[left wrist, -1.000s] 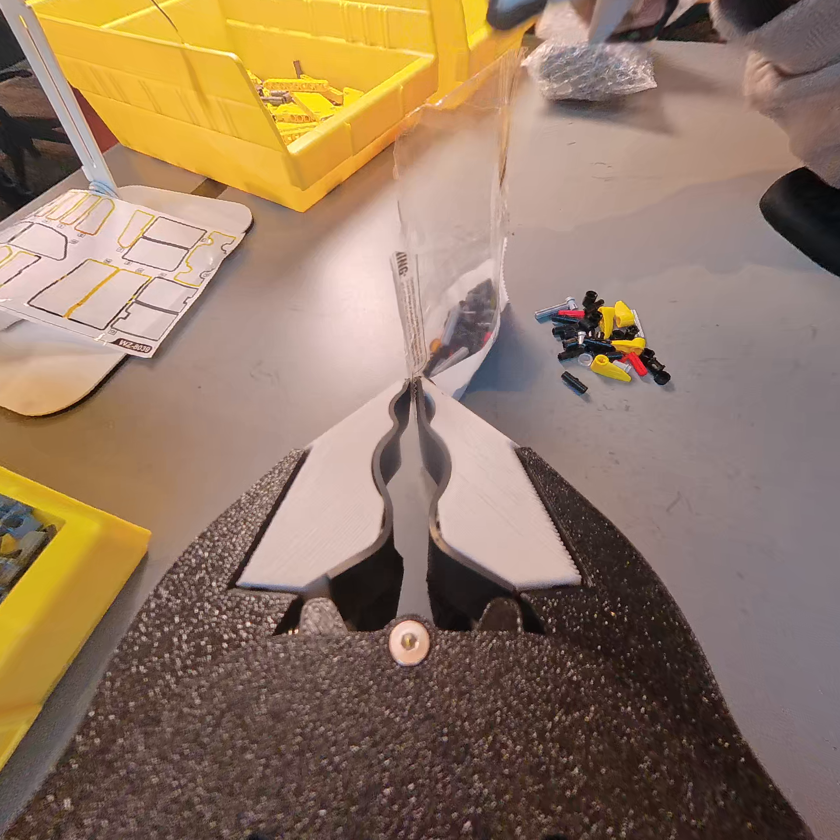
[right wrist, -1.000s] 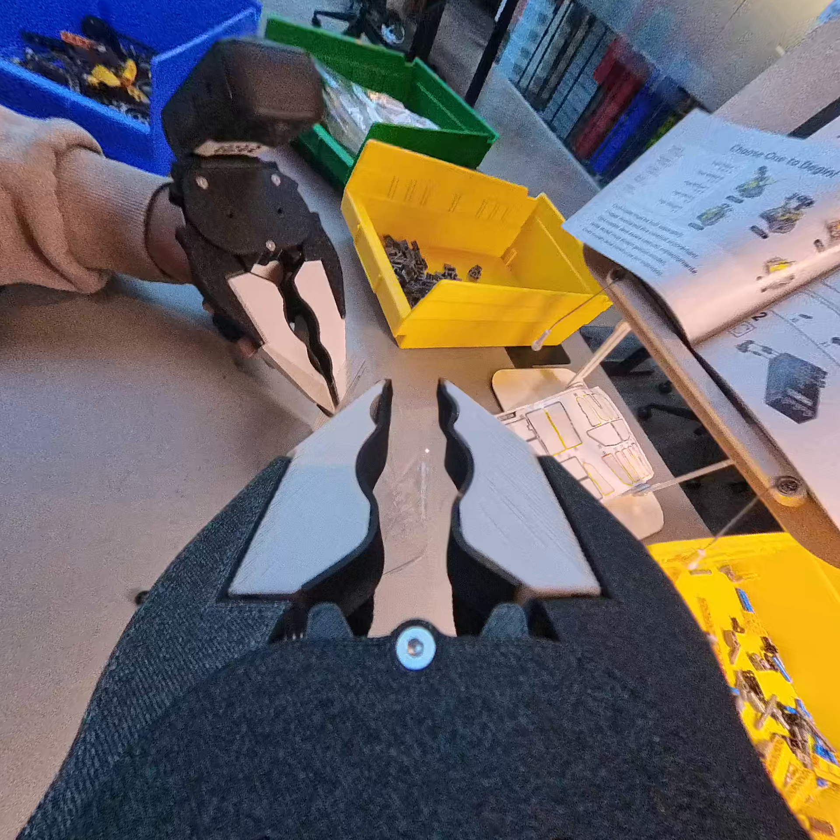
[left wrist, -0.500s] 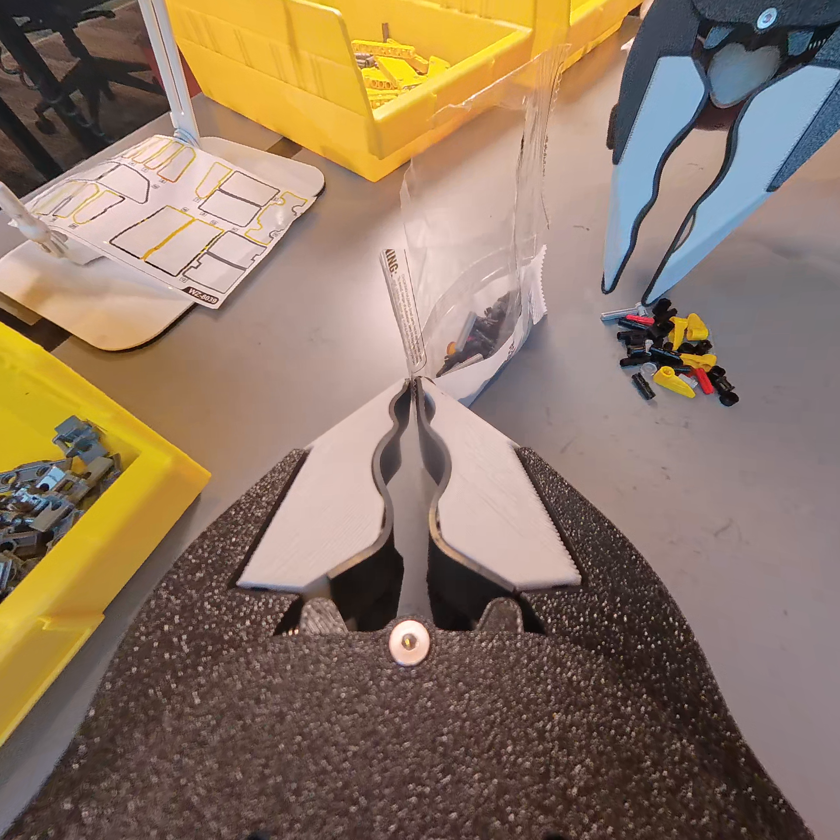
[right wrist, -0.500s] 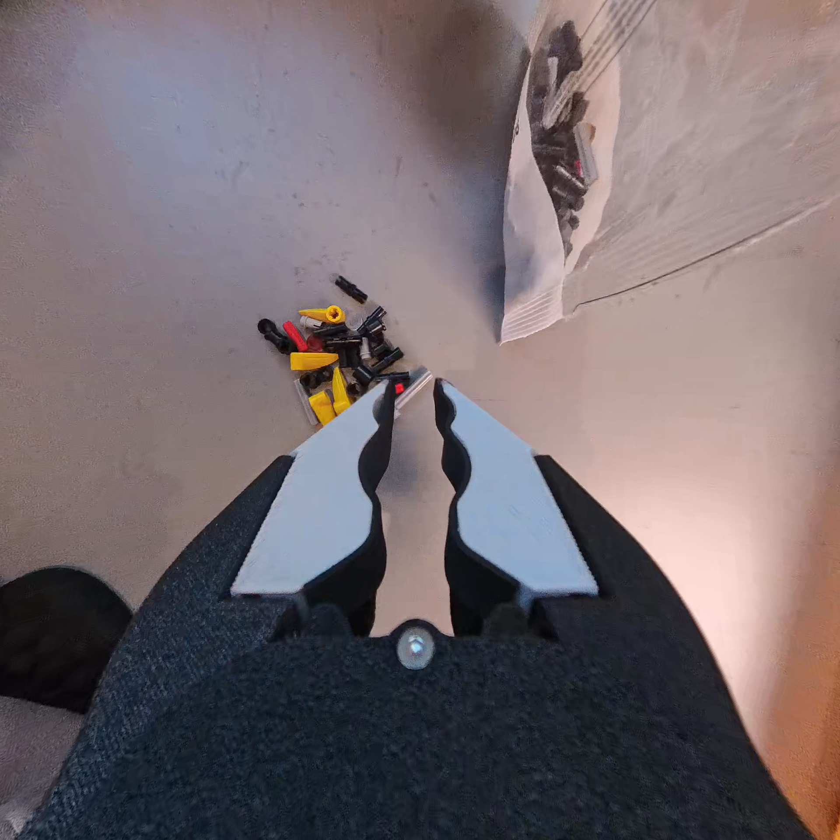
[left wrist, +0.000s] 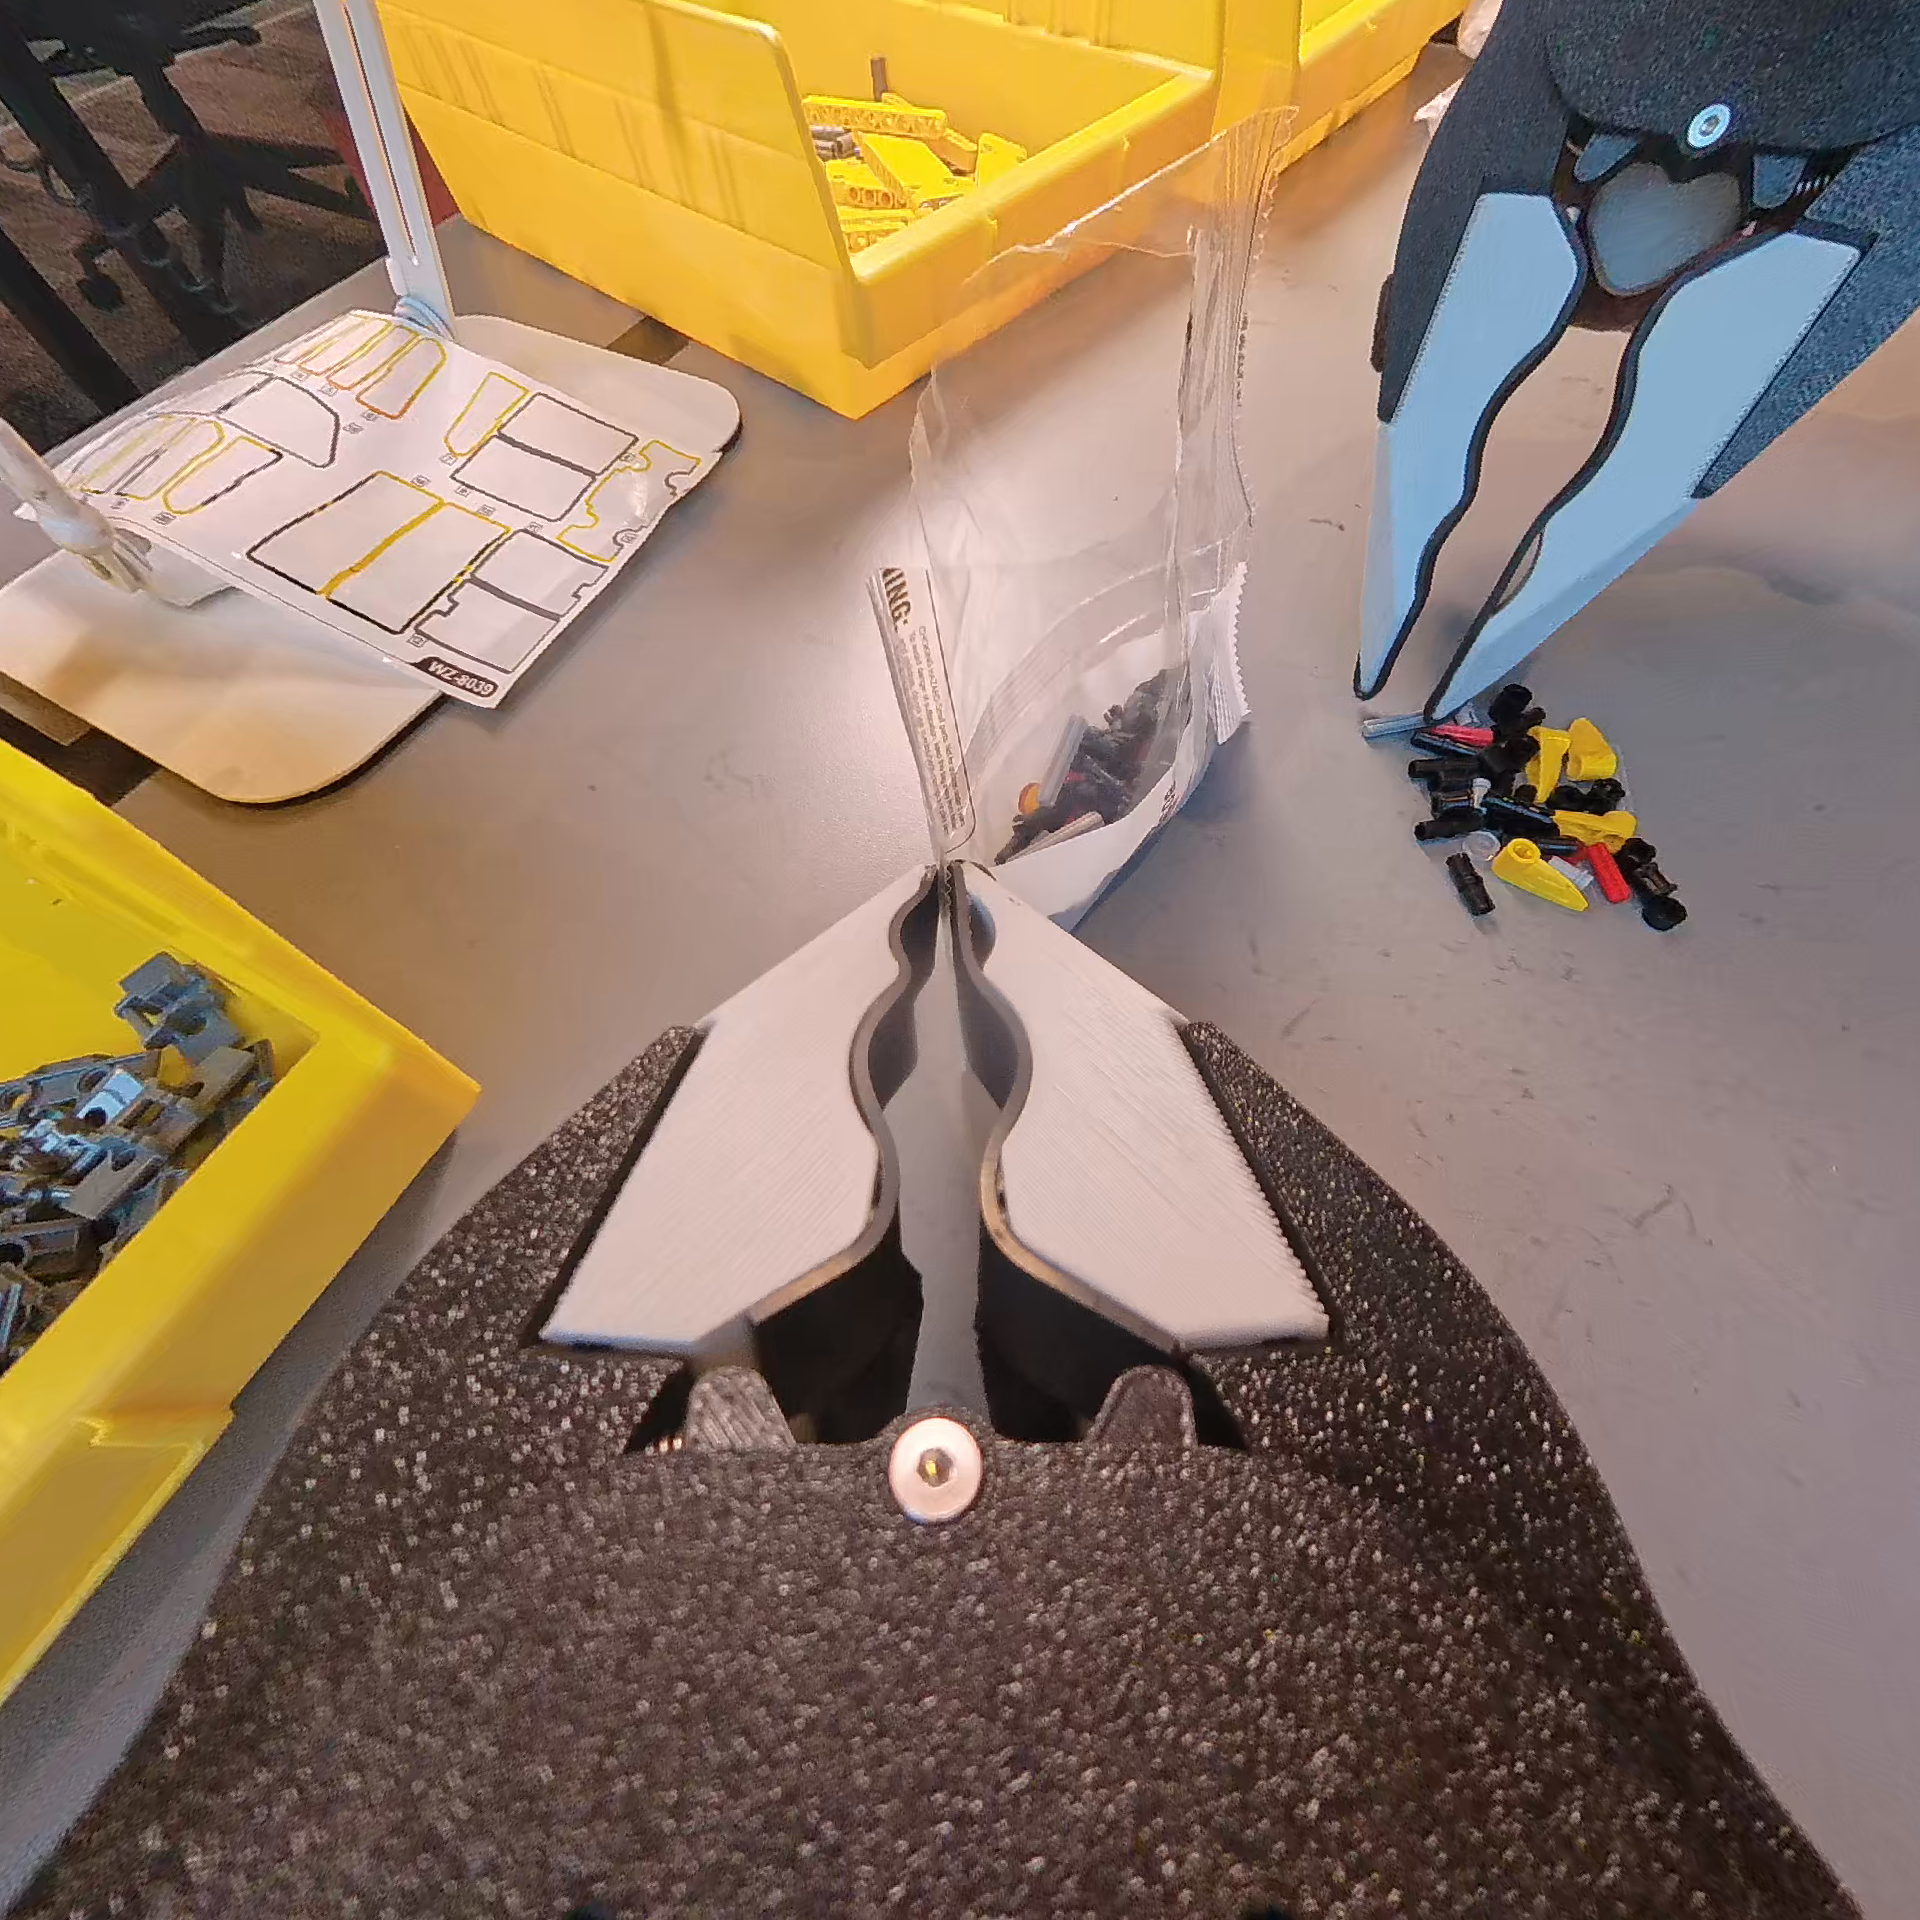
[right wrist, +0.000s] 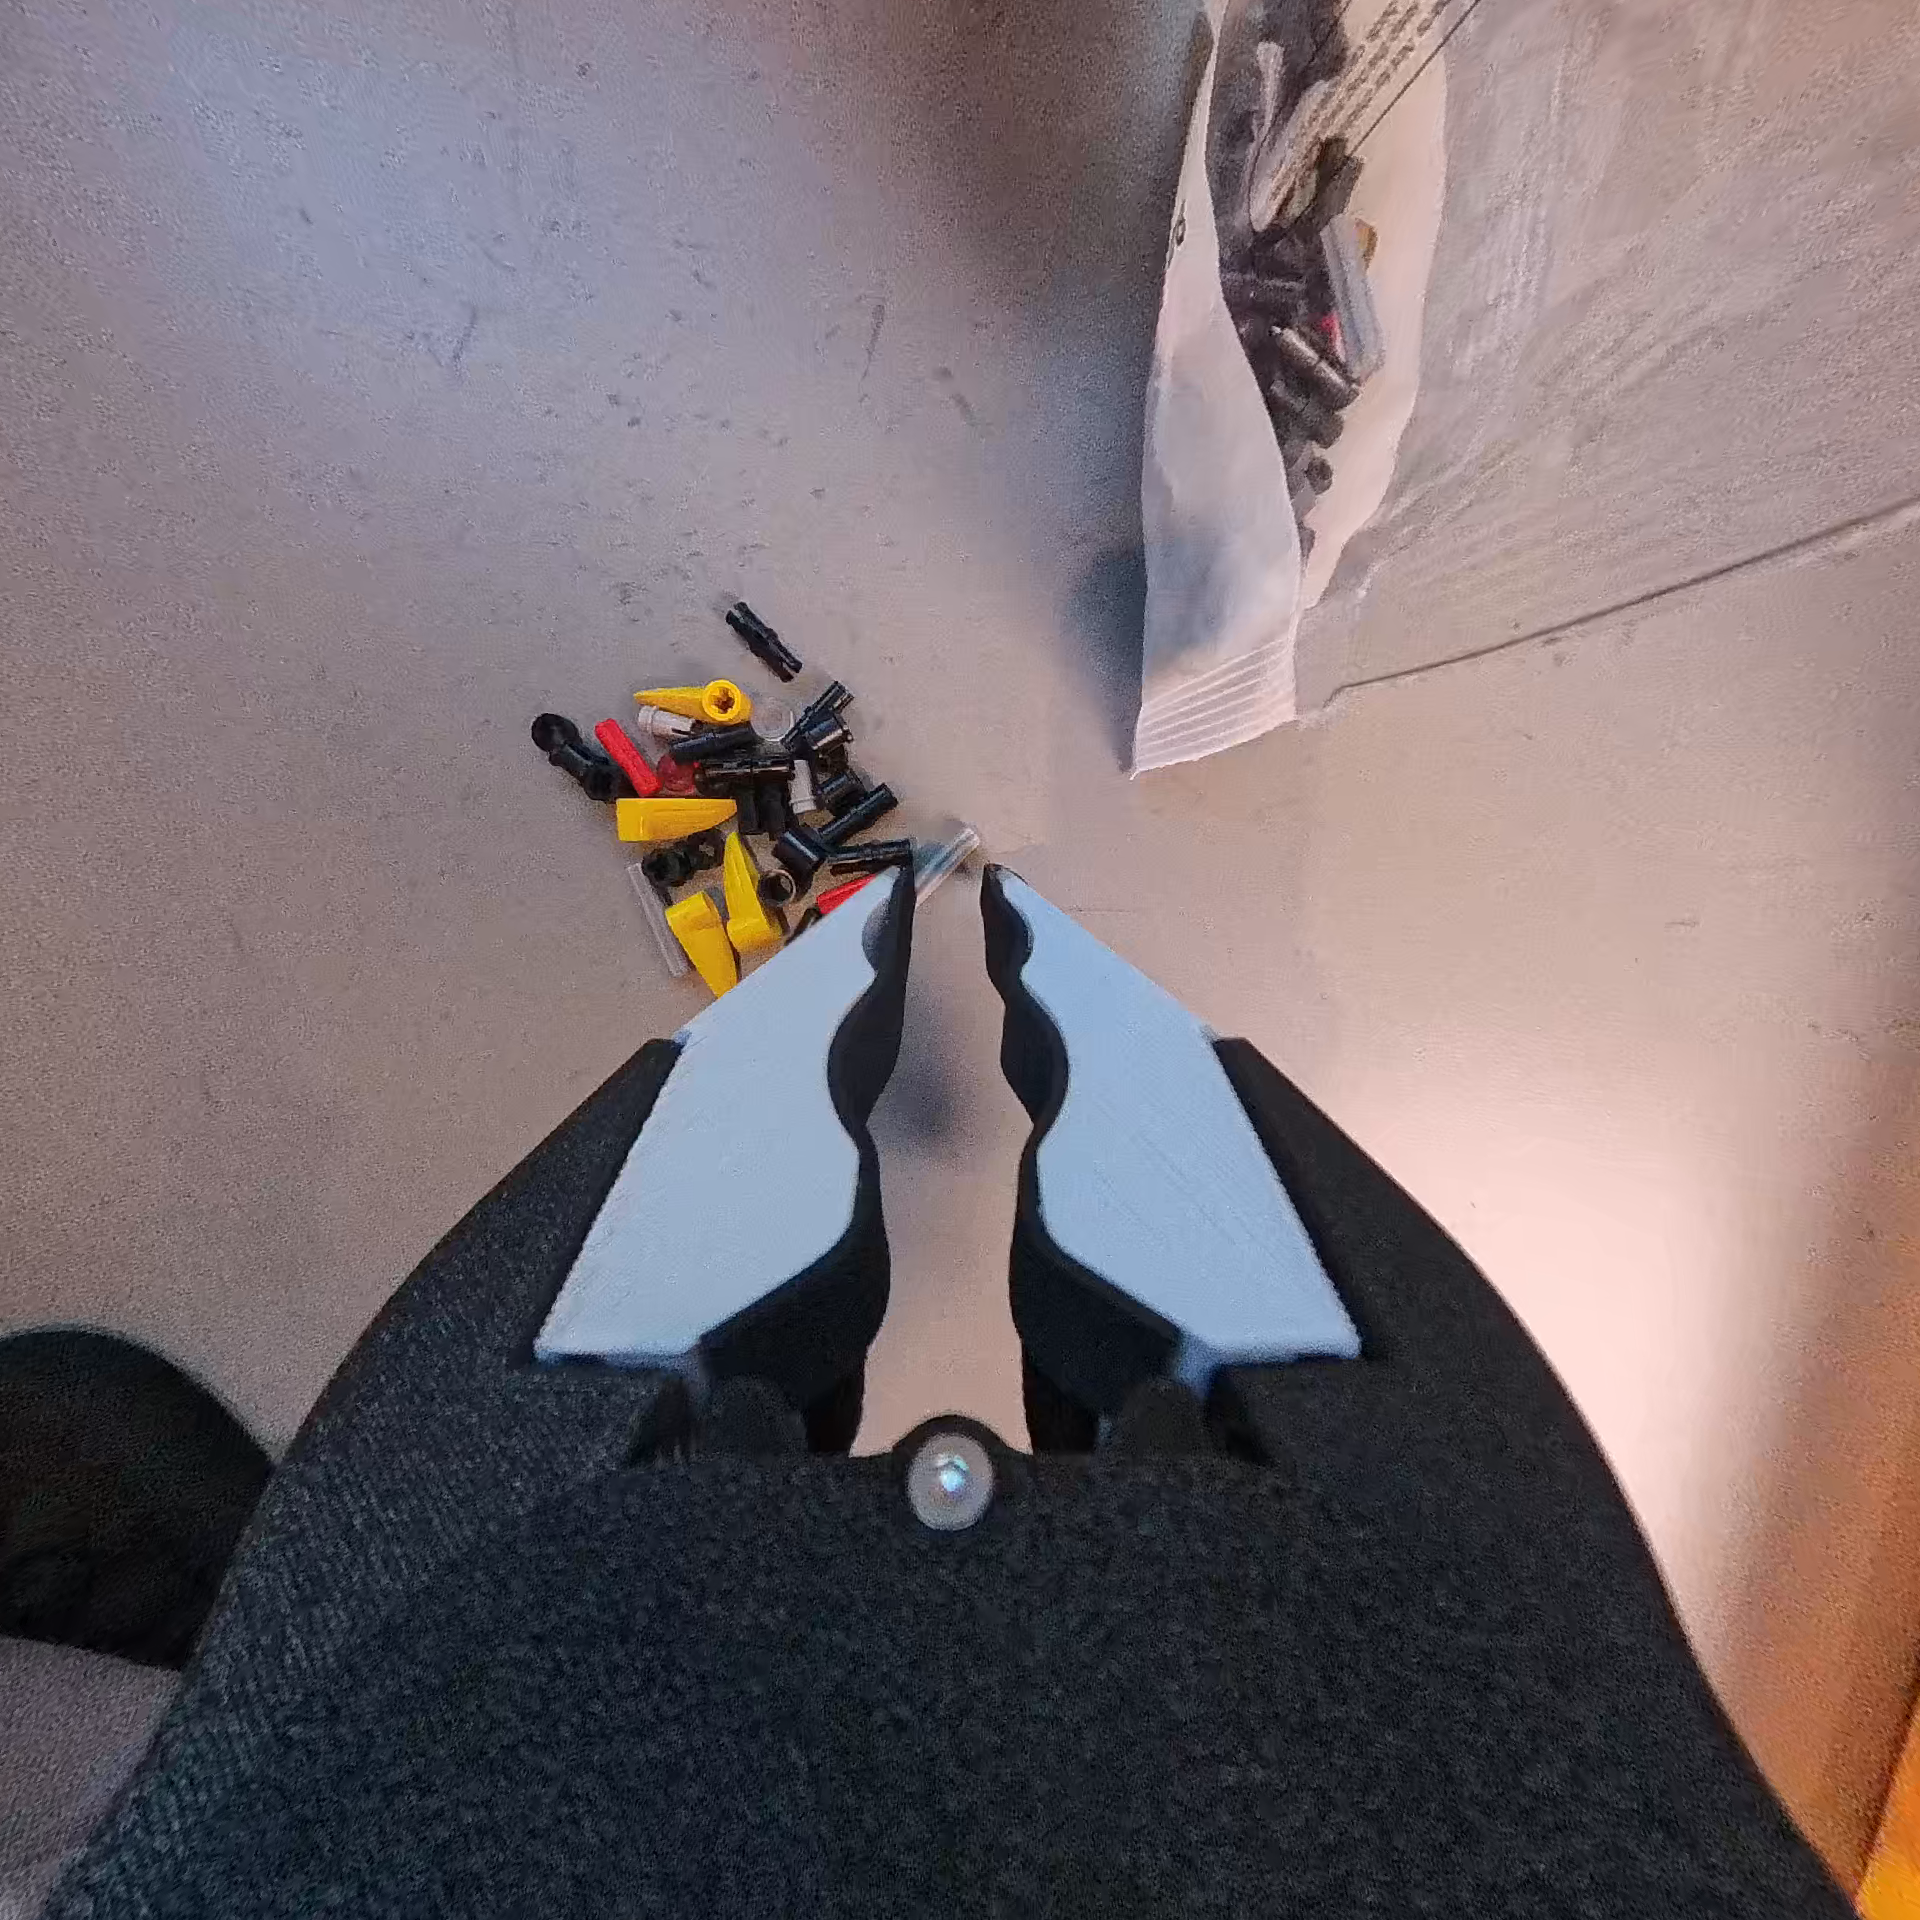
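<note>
My left gripper is shut on the edge of a clear plastic bag that stands on the grey table with small black, grey and red parts in its bottom. The bag also shows in the right wrist view. A pile of small black, yellow and red parts lies to the right of the bag, and shows in the right wrist view. My right gripper is open a little and points down at the pile's near edge, beside a small grey pin. It also shows in the left wrist view.
A large yellow bin with yellow parts stands at the back. A second yellow bin with grey parts is at the left. A sticker sheet lies on a white stand base. A dark object is at the lower left. My hands' fingertips stand some 15 centimetres from each other.
My right gripper swung from facing the left gripper and bins to pointing down, then lowered onto the edge of the parts pile. My left gripper kept hold of the bag.
</note>
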Tool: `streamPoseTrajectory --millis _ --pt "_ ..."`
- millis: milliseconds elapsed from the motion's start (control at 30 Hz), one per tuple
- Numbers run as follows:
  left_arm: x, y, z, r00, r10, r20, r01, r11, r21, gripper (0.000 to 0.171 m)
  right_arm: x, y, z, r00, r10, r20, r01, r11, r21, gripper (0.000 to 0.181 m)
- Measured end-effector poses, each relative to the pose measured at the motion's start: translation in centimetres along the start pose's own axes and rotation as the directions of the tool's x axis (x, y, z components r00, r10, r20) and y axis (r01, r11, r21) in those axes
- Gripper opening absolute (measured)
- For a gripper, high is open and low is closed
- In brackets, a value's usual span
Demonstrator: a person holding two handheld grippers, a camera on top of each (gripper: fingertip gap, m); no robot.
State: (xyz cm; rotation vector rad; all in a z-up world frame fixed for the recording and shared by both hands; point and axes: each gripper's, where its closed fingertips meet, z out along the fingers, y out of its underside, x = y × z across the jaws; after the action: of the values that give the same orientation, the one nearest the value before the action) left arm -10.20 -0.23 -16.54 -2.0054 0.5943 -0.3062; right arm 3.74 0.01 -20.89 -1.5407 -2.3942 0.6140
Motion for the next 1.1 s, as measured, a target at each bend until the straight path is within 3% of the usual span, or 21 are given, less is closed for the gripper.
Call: streamPoseTrajectory --millis 400,500,600,667,700,867,967,1033,1100 --pt "0.1 0.0 0.0 1.0 0.001 -0.003 -0.001 1.0 0.001 0.0 0.4 0.2 0.1 1.0 -0.017 -0.014 0.017 1.0 0.007 0.003" --pt "0.3 0.0 0.0 1.0 0.011 -0.013 -0.011 1.0 0.002 0.0 -0.1 -3.6 -2.5 0.997 -0.066 -0.035 0.071 0.976 0.207 0.003" --pt "1.0 -0.2 0.0 0.998 0.036 -0.051 -0.035 0.999 0.017 0.0 1.2 -10.3 -8.4 0.97 -0.049 -0.238 0.171 0.835 0.523 0.003" --pt "1.7 -0.4 0.1 0.995 0.059 -0.076 -0.056 0.998 0.032 0.0 2.5 -12.7 -11.6 0.935 0.038 -0.353 0.209 0.744 0.634 0.004" --pt "1.9 -0.6 0.0 0.994 0.069 -0.083 -0.066 0.997 0.037 0.0 3.0 -13.0 -12.0 0.923 0.063 -0.381 0.216 0.733 0.645 0.004" --pt "2.6 -0.8 0.1 0.991 0.092 -0.096 -0.088 0.995 0.043 0.0 4.8 -11.8 -9.2 0.894 0.074 -0.441 0.207 0.805 0.556 0.016" --pt "2.1 -0.6 0.0 0.993 0.085 -0.078 -0.083 0.996 0.033 0.0 4.2 -12.3 -11.8 0.918 0.11 -0.381 0.181 0.738 0.65 0.016" --pt "1.6 -0.5 0.0 0.996 0.069 -0.056 -0.068 0.997 0.023 0.0 4.2 -11.1 -12.5 0.933 0.106 -0.344 0.15 0.754 0.639 0.018" --pt "1.3 -0.4 0.0 0.997 0.061 -0.049 -0.06 0.998 0.02 0.0 5.3 -9.7 -13.0 0.906 0.119 -0.407 0.172 0.774 0.61 0.017"
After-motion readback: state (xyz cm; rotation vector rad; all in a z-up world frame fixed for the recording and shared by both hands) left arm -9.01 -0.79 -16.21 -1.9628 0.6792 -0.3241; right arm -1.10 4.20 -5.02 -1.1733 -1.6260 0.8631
